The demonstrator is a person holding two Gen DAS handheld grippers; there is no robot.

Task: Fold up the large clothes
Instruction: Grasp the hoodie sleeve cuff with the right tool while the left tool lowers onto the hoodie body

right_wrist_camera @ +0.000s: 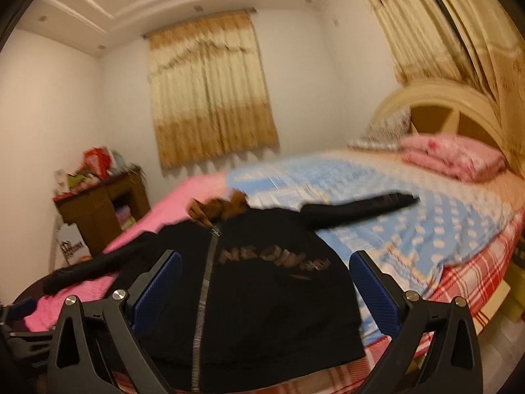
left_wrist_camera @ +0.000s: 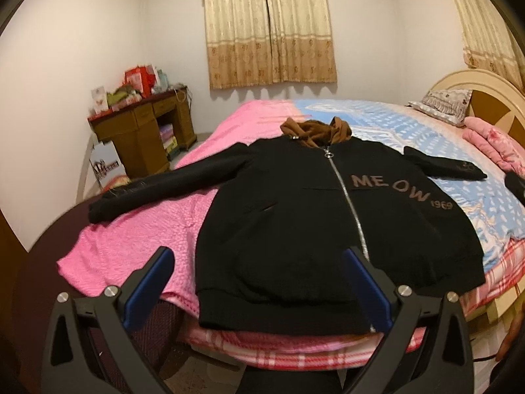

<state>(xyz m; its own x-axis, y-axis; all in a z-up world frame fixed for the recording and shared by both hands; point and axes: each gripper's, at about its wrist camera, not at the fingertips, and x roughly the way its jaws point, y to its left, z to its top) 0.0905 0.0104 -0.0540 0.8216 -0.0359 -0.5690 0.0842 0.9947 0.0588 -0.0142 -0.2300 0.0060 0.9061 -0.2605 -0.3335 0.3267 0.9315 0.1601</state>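
A black zip hoodie (left_wrist_camera: pixel 295 223) with a brown hood (left_wrist_camera: pixel 315 133) and "MEOW 1969" lettering lies face up on the bed, both sleeves spread out sideways. Its hem hangs near the bed's front edge. My left gripper (left_wrist_camera: pixel 259 262) is open and empty, hovering above the hem on the hoodie's left half. The hoodie also shows in the right wrist view (right_wrist_camera: pixel 262 295), blurred. My right gripper (right_wrist_camera: pixel 262 269) is open and empty, above the hoodie's lower middle. The right sleeve (right_wrist_camera: pixel 357 208) stretches over the blue sheet.
The bed carries a pink blanket (left_wrist_camera: pixel 137 239) on the left and a blue patterned sheet (left_wrist_camera: pixel 426 124) on the right. A folded pink quilt (right_wrist_camera: pixel 452 156) and a pillow (left_wrist_camera: pixel 446 101) lie by the headboard. A cluttered wooden desk (left_wrist_camera: pixel 144 131) stands at the far left wall.
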